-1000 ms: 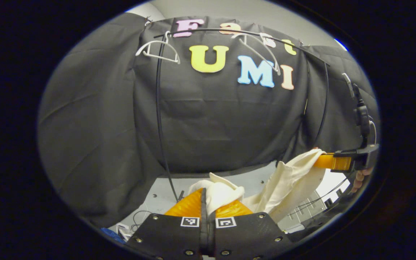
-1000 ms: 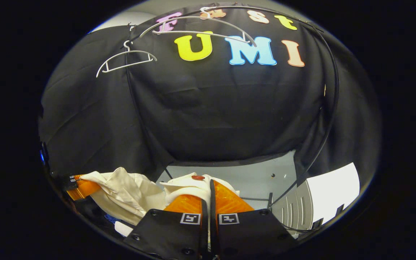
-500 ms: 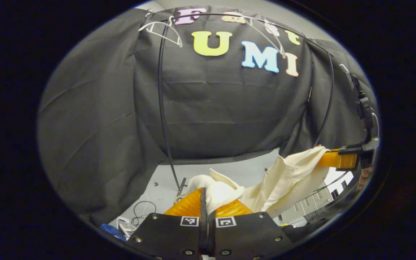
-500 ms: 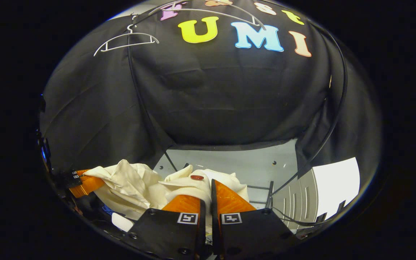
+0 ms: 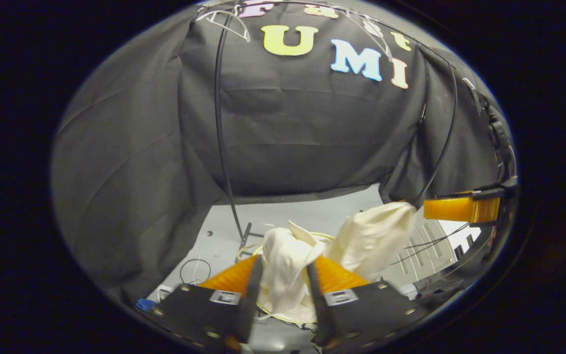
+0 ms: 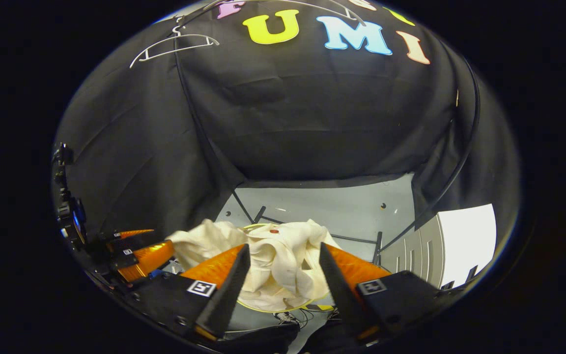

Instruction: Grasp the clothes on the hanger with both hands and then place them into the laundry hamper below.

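Cream-white cotton garment [image 6: 283,265], soft and crumpled into loose folds, one small dark red button showing on its upper fold; it lies heaped over the thin pale yellow round rim of the laundry hamper [image 6: 263,308] below, in both gripper views. Left gripper [image 5: 283,290]: fingers spread well apart, the cloth hanging slack in the gap between them; whether either finger touches it cannot be told. Right gripper [image 6: 283,285]: fingers likewise wide apart, the heap lying beyond and between them, gripped by neither. In the left gripper view a second bunch of the same cream cloth stands up near the right gripper's fingers at the right edge, apart from them. In the right gripper view the left gripper shows at the lower left edge, just beside the cloth heap. White wire coat hangers, thin and curved [image 6: 175,43], hang bare on a slim black metal rail [image 5: 219,123] near the top of the booth; the rail's upright runs down to splayed feet on the pale grey smooth floor [image 6: 342,211]. Matte black cloth wall [image 5: 302,137], creased in horizontal folds, behind everything. White slatted panel [image 6: 420,260] at the floor's right edge.
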{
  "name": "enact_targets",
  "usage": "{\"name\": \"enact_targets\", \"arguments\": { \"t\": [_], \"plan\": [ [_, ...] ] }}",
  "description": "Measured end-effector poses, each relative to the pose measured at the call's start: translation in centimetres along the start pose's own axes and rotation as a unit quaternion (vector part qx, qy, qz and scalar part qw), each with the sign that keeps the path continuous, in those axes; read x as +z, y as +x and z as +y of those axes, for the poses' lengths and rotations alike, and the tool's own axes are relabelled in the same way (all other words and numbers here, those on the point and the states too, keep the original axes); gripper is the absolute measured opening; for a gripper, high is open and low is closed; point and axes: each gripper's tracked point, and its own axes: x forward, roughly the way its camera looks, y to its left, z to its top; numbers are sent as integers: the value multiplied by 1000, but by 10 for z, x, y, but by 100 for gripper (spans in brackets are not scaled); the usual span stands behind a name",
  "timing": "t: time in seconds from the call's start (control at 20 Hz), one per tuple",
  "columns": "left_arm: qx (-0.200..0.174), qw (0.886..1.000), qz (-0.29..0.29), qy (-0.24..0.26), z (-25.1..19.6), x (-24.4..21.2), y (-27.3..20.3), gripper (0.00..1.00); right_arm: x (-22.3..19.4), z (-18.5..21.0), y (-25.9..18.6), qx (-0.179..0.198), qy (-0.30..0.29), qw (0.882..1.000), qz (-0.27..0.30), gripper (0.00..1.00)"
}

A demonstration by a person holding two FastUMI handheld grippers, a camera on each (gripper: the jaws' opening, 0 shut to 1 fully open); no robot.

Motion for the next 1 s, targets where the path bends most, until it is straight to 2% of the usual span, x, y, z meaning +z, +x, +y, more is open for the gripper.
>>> {"name": "enact_targets", "arguments": {
  "t": [0.05,0.1,0.25,0.3,0.35,0.5,0.55,0.6,0.75,0.8,1.0],
  "plan": [
    [8,1000,-1,2,4,-2,2,68,0,-2,-2,-1,-6,1000,1,100],
    [14,1000,2,2,6,-4,1,88,2,-7,-5,-5,-13,1000,-1,100],
    [22,1000,1,-7,7,-5,-4,89,12,-30,-20,-29,-23,999,-21,99],
    [23,1000,-1,-6,6,-5,-9,89,17,-39,-27,-40,-27,998,-34,94],
    [35,999,-5,-4,9,-2,-13,89,25,-51,-32,-51,-30,997,-47,99],
    [54,998,-19,-14,0,14,-30,91,44,-83,-50,-67,-28,994,-85,99],
    [53,998,-28,-19,-9,23,-38,93,50,-94,-57,-69,-25,992,-98,99],
    [52,998,-36,-20,-19,32,-44,89,54,-106,-64,-70,-21,991,-109,99],
    [74,995,-59,-9,-52,60,-67,89,70,-144,-88,-76,-20,988,-133,99],
    [79,994,-71,-8,-65,72,-75,93,76,-157,-100,-78,-18,986,-145,99],
    [80,989,-126,-10,-124,133,-103,93,102,-205,-143,-88,-6,976,-199,99]
  ]
}}
